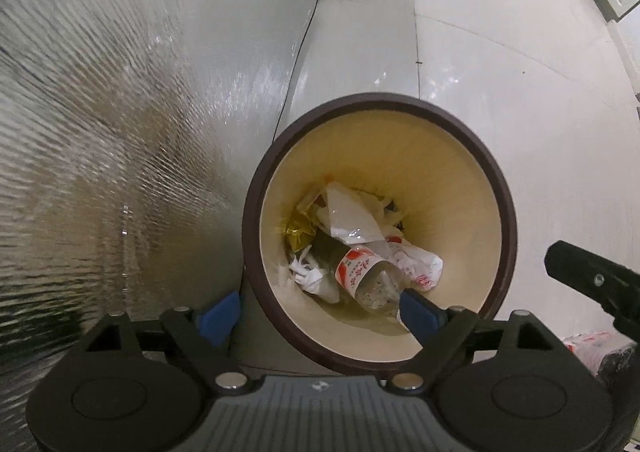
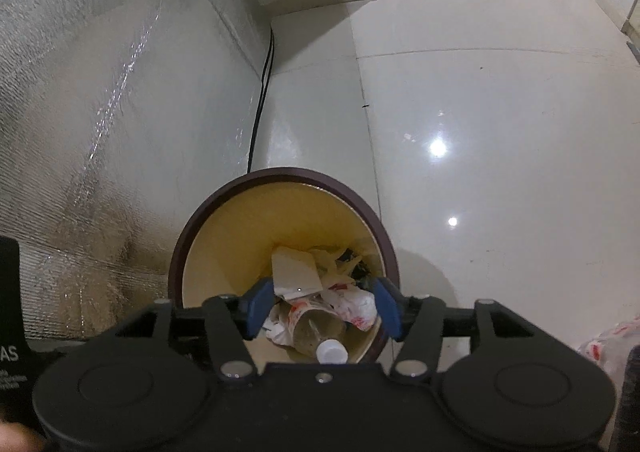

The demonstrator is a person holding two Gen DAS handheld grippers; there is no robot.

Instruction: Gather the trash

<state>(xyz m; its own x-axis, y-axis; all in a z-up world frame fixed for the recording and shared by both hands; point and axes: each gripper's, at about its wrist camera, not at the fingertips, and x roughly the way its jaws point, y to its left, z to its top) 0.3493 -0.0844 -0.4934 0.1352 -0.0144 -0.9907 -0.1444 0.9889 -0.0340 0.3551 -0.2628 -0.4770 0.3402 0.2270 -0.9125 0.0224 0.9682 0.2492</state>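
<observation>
Left gripper: the blue fingertips stand wide apart at the lower centre of the left wrist view, with nothing pressed between them. One tip sits outside the bin to the lower left of its rim; the other overlaps the rim's inner side at lower right, next to the bottle's lower end. Whether that tip touches the bottle cannot be told.

Right gripper: the jaws stand partly apart at the lower centre of the right wrist view, framing the bin's contents. No item is clamped; the pads are clear of the rubbish below.

Task items: the plastic bottle, red-and-white label, lies inside the bin on top of crumpled white bags, paper and a gold foil wrapper. In the right wrist view its white cap points to the lower edge of the frame. The bin, brown-rimmed with a cream inner wall, stands on pale floor tiles beside a silvery foil wall.

Assessment: the step in hand appears to be the release over the bin, with both hands empty above it.

Outstanding: a red-printed bag lies on the floor at the lower right edge of both views, beside something dark. The next move likely calls for withdrawing both grippers from the bin mouth and reaching lower right to collect that bag.
</observation>
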